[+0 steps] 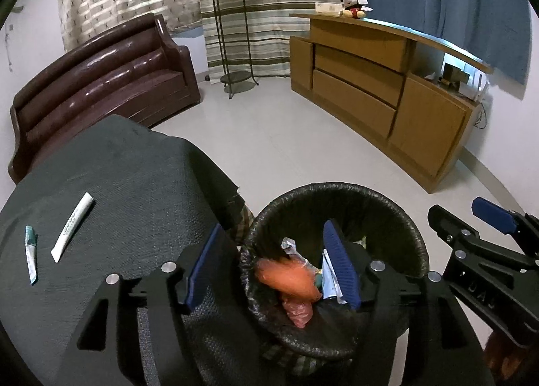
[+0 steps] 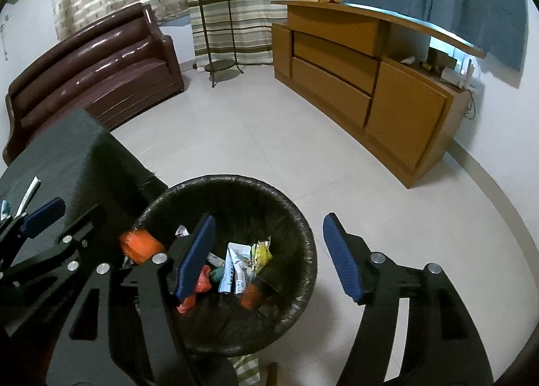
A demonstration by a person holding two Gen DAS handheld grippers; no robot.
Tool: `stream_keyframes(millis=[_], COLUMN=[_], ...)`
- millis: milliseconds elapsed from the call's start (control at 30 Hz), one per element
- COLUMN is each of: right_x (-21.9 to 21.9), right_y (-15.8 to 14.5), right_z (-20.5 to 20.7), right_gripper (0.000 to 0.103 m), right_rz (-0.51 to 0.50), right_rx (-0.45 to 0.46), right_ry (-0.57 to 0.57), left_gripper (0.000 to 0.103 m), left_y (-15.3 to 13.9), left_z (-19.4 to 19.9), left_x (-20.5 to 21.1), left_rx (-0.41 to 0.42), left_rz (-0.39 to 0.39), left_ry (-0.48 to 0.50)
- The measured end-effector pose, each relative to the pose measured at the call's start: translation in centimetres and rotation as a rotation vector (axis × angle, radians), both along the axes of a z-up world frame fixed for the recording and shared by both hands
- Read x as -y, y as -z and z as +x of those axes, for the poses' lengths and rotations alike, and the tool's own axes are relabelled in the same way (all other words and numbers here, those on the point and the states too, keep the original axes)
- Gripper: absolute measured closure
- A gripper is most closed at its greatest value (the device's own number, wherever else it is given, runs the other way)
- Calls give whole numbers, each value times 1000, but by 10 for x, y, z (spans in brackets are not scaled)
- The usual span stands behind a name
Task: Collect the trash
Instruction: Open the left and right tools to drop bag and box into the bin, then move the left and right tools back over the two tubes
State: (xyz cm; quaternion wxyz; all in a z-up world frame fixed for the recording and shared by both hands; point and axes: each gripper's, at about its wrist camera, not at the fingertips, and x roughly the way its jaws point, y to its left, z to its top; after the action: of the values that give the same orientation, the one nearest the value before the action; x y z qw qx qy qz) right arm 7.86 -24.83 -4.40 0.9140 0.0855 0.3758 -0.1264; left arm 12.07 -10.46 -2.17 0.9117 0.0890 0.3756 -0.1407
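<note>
A black-lined trash bin (image 1: 397,214) stands on the floor beside the dark-clothed table (image 1: 118,183); it also shows in the right wrist view (image 2: 303,234). An orange wrapper (image 1: 286,276) is in mid-air, blurred, between my open left gripper's (image 1: 269,264) jaws over the bin, and shows in the right wrist view (image 2: 141,246). Several wrappers (image 2: 235,268) lie in the bin. Two white sachets (image 1: 72,226) (image 1: 31,253) lie on the table. My right gripper (image 2: 269,258) is open and empty over the bin's right rim.
A brown sofa (image 1: 101,82) stands at the back left. A plant stand (image 1: 232,42) is by the curtains. A wooden cabinet (image 1: 387,92) with a Mickey toy (image 1: 352,6) is at the right. Pale floor tiles (image 2: 252,136) lie between them.
</note>
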Motion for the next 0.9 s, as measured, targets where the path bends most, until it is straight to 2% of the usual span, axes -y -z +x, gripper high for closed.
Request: stream_keyframes(millis=[500, 900], right_x=[-1, -20], right_y=[0, -8], right_z=[0, 0], right_gripper=[37, 36], right_rz=[3, -2], right_rx=[-5, -8], right_ry=[2, -24], left_gripper=[39, 38], left_y=[-3, -14], left_z=[-2, -6], left_x=[-3, -34], left_rx=[4, 22], left_rz=[-3, -18], left_ry=[-10, -48])
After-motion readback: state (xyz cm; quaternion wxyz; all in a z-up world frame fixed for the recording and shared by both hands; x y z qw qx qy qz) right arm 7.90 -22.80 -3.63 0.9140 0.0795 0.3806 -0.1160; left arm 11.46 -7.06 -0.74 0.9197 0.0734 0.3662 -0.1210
